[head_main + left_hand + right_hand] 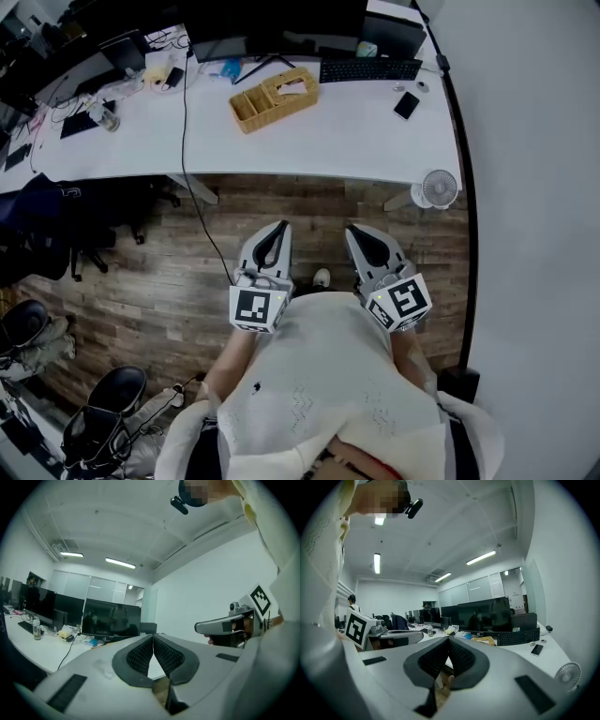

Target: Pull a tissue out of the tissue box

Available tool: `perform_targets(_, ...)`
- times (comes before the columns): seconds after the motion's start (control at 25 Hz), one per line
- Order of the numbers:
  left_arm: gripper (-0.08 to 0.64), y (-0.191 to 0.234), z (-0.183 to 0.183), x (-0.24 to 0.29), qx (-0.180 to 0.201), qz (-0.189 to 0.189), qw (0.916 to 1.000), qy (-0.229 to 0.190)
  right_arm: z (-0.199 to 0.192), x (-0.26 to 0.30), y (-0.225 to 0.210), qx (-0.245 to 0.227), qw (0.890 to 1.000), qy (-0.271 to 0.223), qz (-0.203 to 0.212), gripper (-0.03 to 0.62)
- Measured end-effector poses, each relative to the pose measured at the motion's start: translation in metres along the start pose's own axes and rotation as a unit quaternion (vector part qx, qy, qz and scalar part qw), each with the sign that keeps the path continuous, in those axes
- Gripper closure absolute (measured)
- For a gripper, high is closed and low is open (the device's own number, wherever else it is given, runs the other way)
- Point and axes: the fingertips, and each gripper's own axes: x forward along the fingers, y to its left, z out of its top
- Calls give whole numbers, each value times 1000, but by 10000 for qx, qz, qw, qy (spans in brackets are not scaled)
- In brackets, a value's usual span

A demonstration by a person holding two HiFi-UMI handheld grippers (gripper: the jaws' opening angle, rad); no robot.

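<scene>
The tissue box, a tan woven box with a white tissue showing at its top slot, sits on the white desk well ahead of me. It also appears small and yellowish in the right gripper view as the tissue box. Both grippers hover close to my body over the wooden floor, far short of the desk. My left gripper is shut with nothing between its pads. My right gripper is likewise shut and empty.
On the desk lie a black keyboard, a phone, monitors and a bottle. A black cable hangs from the desk to the floor. A small white fan stands by the right wall. Office chairs stand at lower left.
</scene>
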Motion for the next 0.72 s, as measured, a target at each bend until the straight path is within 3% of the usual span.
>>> perform_targets(0.72,546,54,-4,-35,-24,283,9995,-122,-3,43,50,-146,9996,-134,225,591)
